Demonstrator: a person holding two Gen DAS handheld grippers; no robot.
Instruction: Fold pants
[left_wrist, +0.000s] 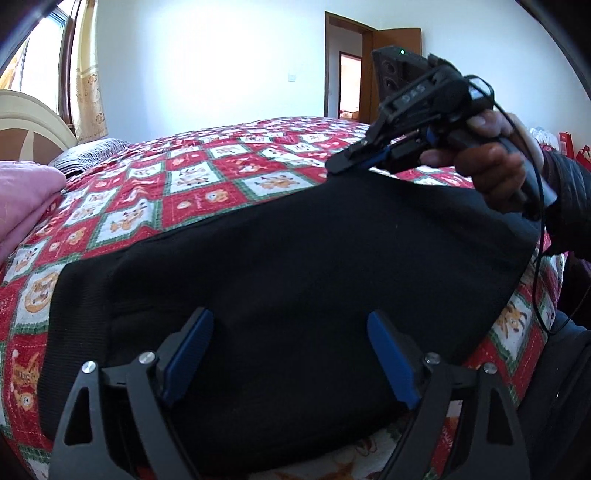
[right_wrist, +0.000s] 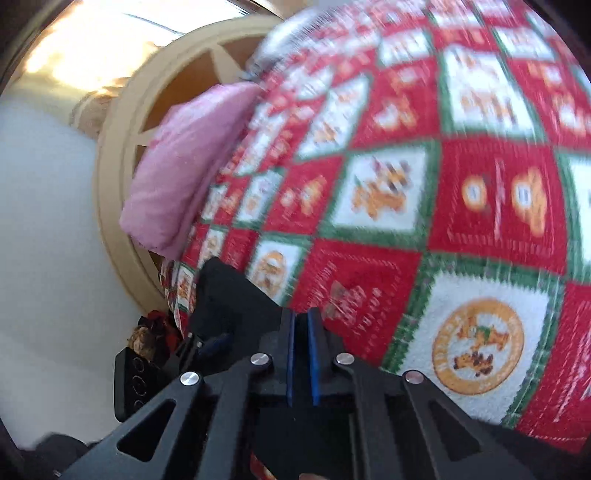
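Observation:
The black pants (left_wrist: 295, 266) lie spread on the red, white and green quilt (left_wrist: 207, 173) of a bed. My left gripper (left_wrist: 291, 332) is open and empty, its blue pads just above the near part of the pants. My right gripper (left_wrist: 343, 164) is held by a hand at the upper right and is shut on the far edge of the pants, lifting it off the quilt. In the right wrist view the blue pads of my right gripper (right_wrist: 302, 321) are pressed together on black cloth (right_wrist: 236, 295), and the quilt (right_wrist: 406, 184) is blurred.
A pink folded blanket (left_wrist: 26, 199) lies at the left by the cream headboard (left_wrist: 33, 118); it also shows in the right wrist view (right_wrist: 184, 166). A striped pillow (left_wrist: 88, 155) sits beyond it. An open door (left_wrist: 369, 74) is in the far wall.

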